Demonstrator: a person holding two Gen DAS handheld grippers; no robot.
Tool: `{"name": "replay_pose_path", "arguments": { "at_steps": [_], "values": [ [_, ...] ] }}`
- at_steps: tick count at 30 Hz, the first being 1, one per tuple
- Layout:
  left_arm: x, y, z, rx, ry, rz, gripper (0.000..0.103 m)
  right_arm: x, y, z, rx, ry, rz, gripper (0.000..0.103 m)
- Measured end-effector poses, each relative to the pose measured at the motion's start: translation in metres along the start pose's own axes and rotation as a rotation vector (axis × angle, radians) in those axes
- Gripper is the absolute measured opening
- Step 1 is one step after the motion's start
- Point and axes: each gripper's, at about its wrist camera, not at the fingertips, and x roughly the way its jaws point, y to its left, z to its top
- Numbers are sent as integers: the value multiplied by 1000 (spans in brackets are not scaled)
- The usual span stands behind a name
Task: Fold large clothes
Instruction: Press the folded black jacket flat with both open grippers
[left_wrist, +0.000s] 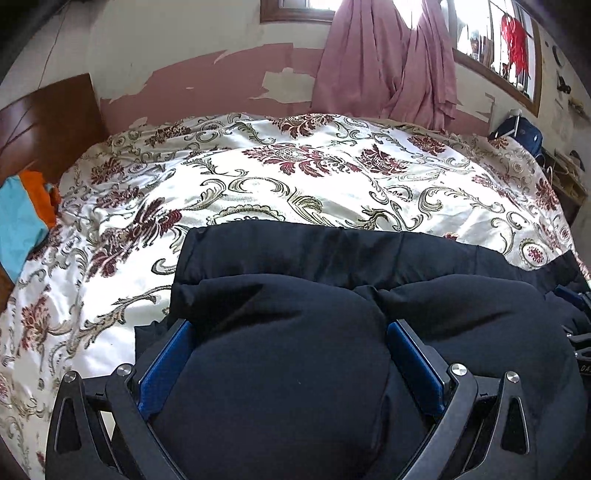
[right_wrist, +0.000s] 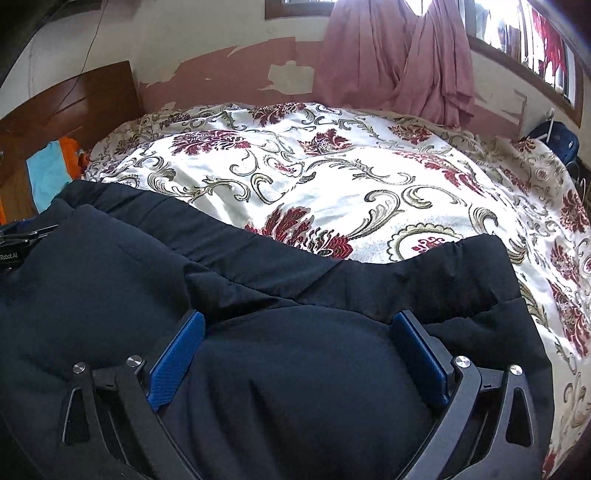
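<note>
a bed covered by a floral bedspread (left_wrist: 295, 192) fills both views, and a dark navy garment (left_wrist: 332, 258) is laid across its near side, ahead of and beneath both sets of fingers. its long axis runs crosswise to the direction in which the fingers point, from beyond the left gripper's outer finger to beyond the right gripper's outer finger. a folded-over layer is seen bulging up between the fingers, with a flatter band of the same cloth lying just past the fingertips and bare bedspread beyond that.

the left gripper (left_wrist: 290, 328) is seen with its blue pads (left_wrist: 166, 365) spread wide on either side of a mound of cloth; whether the mound is pressed or merely straddled cannot be told. the right gripper (right_wrist: 297, 323) stands at its widest, its pads (right_wrist: 177, 358) apart from the cloth heaped between them, so nothing is judged to be held there. each gripper is placed over its own half, side by side; neither is nearer the far edge.
</note>
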Motion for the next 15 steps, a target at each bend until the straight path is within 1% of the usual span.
{"name": "replay_pose_path", "arguments": {
  "at_steps": [15],
  "values": [
    [6, 1, -2, -12, -8, -8, 103, 9, -2, -3, 31, 11, 27, 101]
  ]
}}
